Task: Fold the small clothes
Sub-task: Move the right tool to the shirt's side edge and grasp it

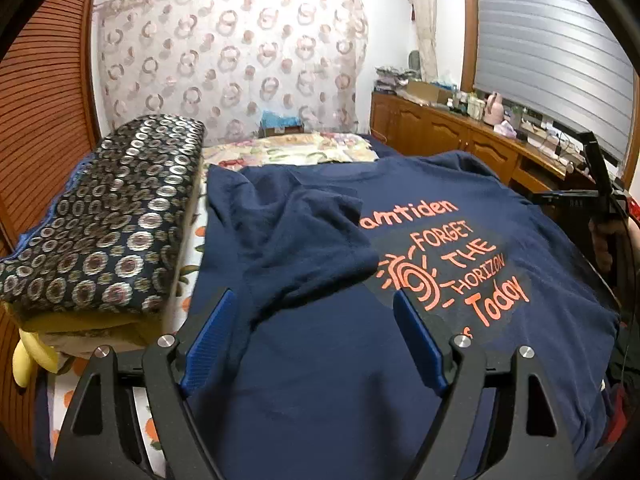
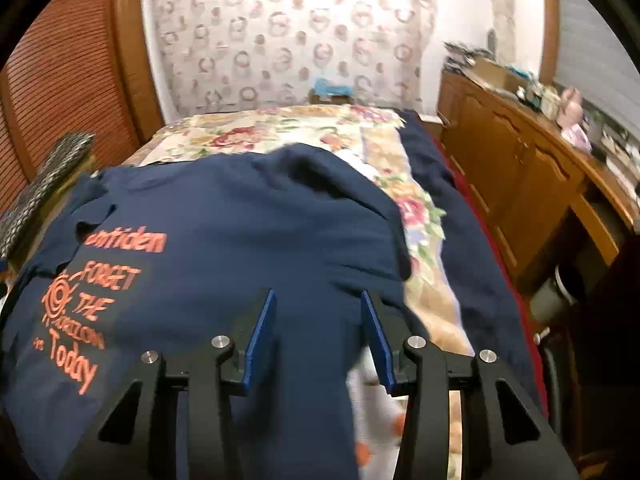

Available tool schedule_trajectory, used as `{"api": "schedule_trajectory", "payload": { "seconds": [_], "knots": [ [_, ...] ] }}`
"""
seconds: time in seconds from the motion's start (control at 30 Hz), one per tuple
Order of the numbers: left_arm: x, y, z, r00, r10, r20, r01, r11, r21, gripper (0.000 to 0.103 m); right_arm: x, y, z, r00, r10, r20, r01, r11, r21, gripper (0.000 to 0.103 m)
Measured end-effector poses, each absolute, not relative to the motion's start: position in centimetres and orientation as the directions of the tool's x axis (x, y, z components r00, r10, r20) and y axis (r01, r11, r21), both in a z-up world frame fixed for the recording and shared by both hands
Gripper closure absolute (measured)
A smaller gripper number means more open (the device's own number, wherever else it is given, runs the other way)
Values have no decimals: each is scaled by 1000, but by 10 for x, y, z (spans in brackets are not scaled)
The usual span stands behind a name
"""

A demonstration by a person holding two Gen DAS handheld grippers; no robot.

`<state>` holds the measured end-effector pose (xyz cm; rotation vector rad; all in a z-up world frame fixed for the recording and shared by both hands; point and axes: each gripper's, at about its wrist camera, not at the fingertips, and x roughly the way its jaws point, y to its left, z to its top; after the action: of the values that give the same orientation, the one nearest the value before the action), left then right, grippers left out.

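Bed [image 2: 404, 152] fills most of both views, covered by a floral bedspread [image 2: 248, 132]; a wooden cabinet [image 2: 520, 184] runs along its right side, a louvred wooden door [image 1: 44, 92] along its left, and a patterned curtain [image 1: 228, 52] hangs behind it.

Navy T-shirt [image 1: 320, 360] lies spread flat on the bed, print side up; orange lettering [image 1: 460, 264] reads "FORGET THE HORIZON Today" beside a sun motif; the left sleeve [image 1: 304, 232] is folded inward over the body and covers the start of the top line of print; the right sleeve [image 2: 360, 216] lies out over the bedspread.

Folded blanket [image 1: 108, 216], dark with a silver ring pattern, lies just beside the shirt on the left, stacked on a yellow cushion [image 1: 80, 324].

Left gripper [image 1: 312, 304]: jaws released, spread wide, poised above the lower shirt body near the folded sleeve; nothing between the blue pads [image 1: 208, 340].

Right gripper [image 2: 318, 296]: jaws released, narrower gap, positioned over the right edge of the shirt; whether the pads [image 2: 260, 340] touch the fabric cannot be told; the right wrist view is motion-blurred.
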<state>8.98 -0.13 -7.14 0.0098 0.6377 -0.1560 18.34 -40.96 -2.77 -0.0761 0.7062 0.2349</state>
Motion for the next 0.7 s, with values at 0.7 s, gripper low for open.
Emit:
{"api": "schedule_trajectory", "payload": {
  "seconds": [0.7],
  "knots": [
    [126, -26, -103, 606, -182, -774, 240, 970, -40, 20, 228, -429, -29, 677, 203, -707, -170, 978, 117, 90]
  ]
}}
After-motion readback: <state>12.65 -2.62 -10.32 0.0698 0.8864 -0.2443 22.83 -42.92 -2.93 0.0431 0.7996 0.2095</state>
